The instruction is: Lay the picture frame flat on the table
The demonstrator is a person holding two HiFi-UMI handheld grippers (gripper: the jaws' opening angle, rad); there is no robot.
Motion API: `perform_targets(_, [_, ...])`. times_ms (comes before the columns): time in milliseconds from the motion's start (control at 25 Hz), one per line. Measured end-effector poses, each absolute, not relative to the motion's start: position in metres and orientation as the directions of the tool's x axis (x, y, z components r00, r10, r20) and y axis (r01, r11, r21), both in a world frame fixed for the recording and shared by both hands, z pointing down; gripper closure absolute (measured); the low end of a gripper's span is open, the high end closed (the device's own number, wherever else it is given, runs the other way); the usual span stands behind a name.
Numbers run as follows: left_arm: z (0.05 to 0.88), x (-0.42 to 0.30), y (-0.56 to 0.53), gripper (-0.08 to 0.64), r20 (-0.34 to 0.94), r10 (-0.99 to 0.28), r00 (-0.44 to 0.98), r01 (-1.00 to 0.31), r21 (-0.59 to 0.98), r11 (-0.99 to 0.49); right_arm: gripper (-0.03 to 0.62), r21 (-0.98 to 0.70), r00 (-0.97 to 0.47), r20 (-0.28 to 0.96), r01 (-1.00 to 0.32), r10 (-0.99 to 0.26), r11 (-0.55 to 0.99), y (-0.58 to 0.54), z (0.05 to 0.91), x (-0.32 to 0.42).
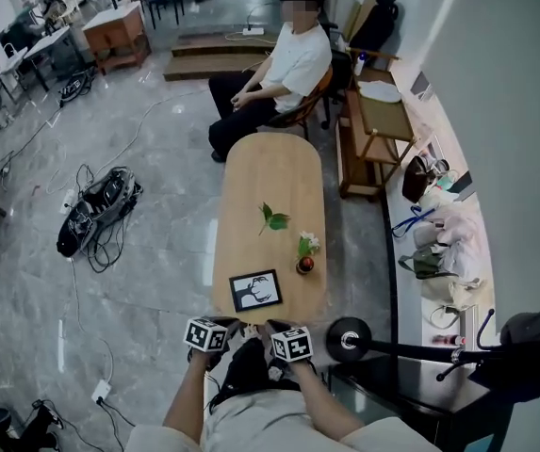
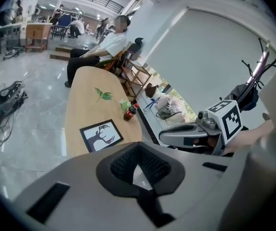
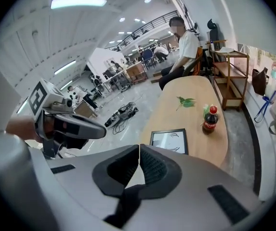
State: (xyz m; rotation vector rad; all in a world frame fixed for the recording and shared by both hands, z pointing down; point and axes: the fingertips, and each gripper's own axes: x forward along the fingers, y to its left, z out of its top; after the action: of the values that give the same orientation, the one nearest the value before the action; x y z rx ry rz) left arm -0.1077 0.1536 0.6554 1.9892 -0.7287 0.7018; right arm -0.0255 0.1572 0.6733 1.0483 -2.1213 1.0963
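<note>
The picture frame [image 1: 255,290], black-edged with a dark deer silhouette on white, lies flat near the near end of the long wooden table [image 1: 270,172]. It also shows flat in the left gripper view [image 2: 101,135] and in the right gripper view [image 3: 169,141]. My left gripper [image 1: 215,332] is held back by my body, short of the table's edge, jaws shut with nothing between them [image 2: 138,150]. Beside it my right gripper [image 1: 288,343] is likewise shut and empty [image 3: 139,153]. Neither gripper touches the frame.
A small cola bottle [image 1: 304,265] stands right of the frame with a small sprig behind it, and a green leaf [image 1: 273,220] lies mid-table. A person [image 1: 284,69] sits at the far end. A wooden shelf [image 1: 373,139] and a cluttered ledge run along the right; cables [image 1: 100,210] lie on the floor at left.
</note>
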Motion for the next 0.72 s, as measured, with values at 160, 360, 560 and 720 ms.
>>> perform_targets(160, [0.647, -0.105, 0.167, 0.54, 0.711, -0.224, 0.667, -0.716, 0.528, -0.456, 0.557, -0.44, -0.556, 0.723, -0.828, -0.411, 0.347, 0.168, 0.67, -0.026])
perform_targets(360, [0.63, -0.103, 0.167, 0.54, 0.712, -0.303, 0.633, -0.748, 0.463, -0.476, 0.557, -0.409, -0.524, 0.727, -0.85, -0.443, 0.333, 0.176, 0.654, -0.015])
perform_targets(560, [0.615, -0.092, 0.161, 0.54, 0.69, -0.339, 0.639, -0.748, 0.456, -0.482, 0.557, -0.39, -0.515, 0.71, -0.856, -0.48, 0.34, 0.169, 0.642, -0.006])
perform_targets(720, [0.603, -0.092, 0.158, 0.538, 0.68, -0.4, 0.615, -0.767, 0.398, -0.503, 0.557, -0.371, -0.508, 0.707, -0.859, -0.492, 0.354, 0.167, 0.633, -0.003])
